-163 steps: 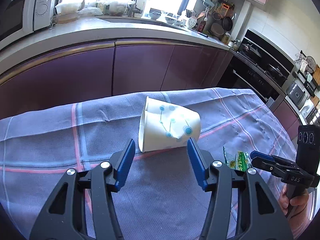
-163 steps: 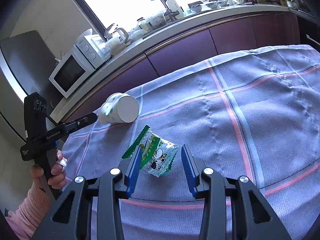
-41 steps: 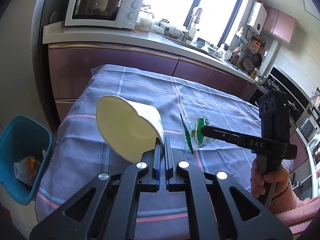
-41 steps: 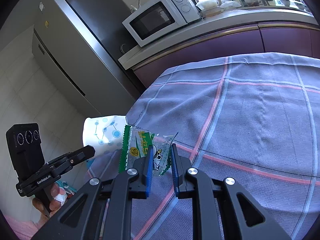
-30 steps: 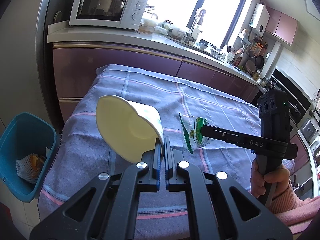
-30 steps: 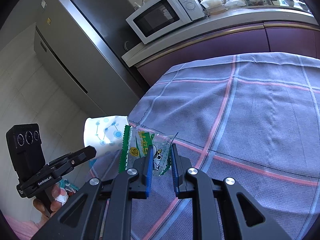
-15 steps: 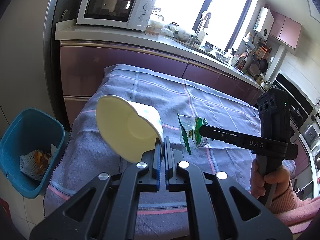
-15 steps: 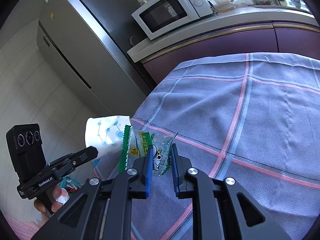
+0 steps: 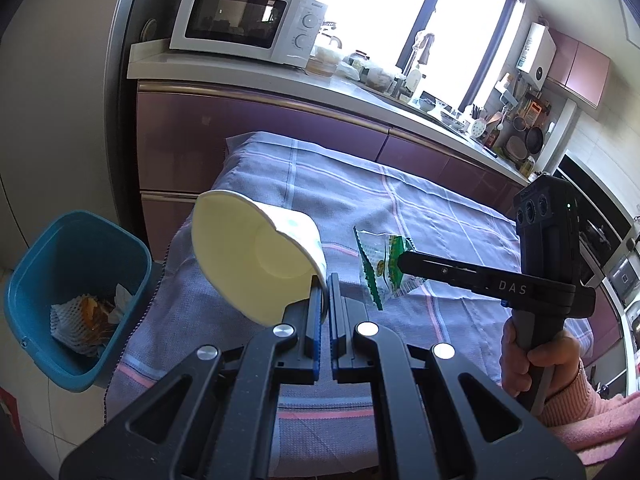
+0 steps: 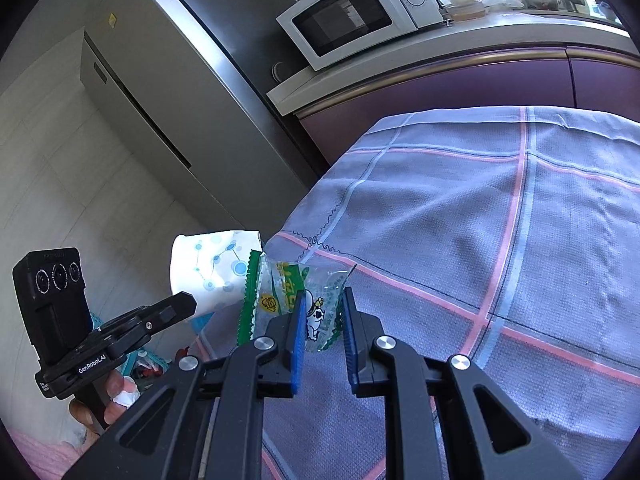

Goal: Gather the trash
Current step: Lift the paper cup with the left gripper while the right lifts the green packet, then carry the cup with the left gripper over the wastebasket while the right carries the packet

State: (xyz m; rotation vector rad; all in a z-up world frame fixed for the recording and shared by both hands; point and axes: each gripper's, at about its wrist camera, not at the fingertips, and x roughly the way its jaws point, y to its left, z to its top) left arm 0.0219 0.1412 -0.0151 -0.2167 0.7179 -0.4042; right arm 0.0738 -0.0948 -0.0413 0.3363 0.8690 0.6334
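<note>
Across the middle of a kitchen stands a counter (image 9: 440,216) draped in a grey-blue cloth (image 10: 460,208) crossed by pink and pale blue stripes, its hem hanging over the near end. Behind it runs a long run of plum-coloured cabinets (image 9: 256,136) under a pale worktop, with a white microwave (image 9: 244,20) at the end, jars and bottles along a bright window, and utensils hung further along. A tall steel fridge (image 10: 168,92) stands beside the microwave, and the floor is pale tile. On the floor by the counter's end sits a teal bin (image 9: 76,292) with crumpled white foam netting and scraps inside.

The left claw (image 9: 325,280) is pinched nearly shut on the rim of a paper cup (image 9: 256,260). The cup is held in the air above the counter's end, beside the bin and tilted, its cream inside facing the left wrist camera; from the right wrist view its outside is white with a blue dot-and-line pattern. The rim is squashed out of round where the pads grip it.

The right claw (image 10: 322,300) is narrow and clamped on a snack wrapper (image 10: 288,296), clear plastic with green zigzag edges, green and yellow print and a small cartoon dog. The wrapper is held upright off the cloth, just beside the cup. A pink sleeve (image 9: 580,404) shows at the hand holding the right claw.
</note>
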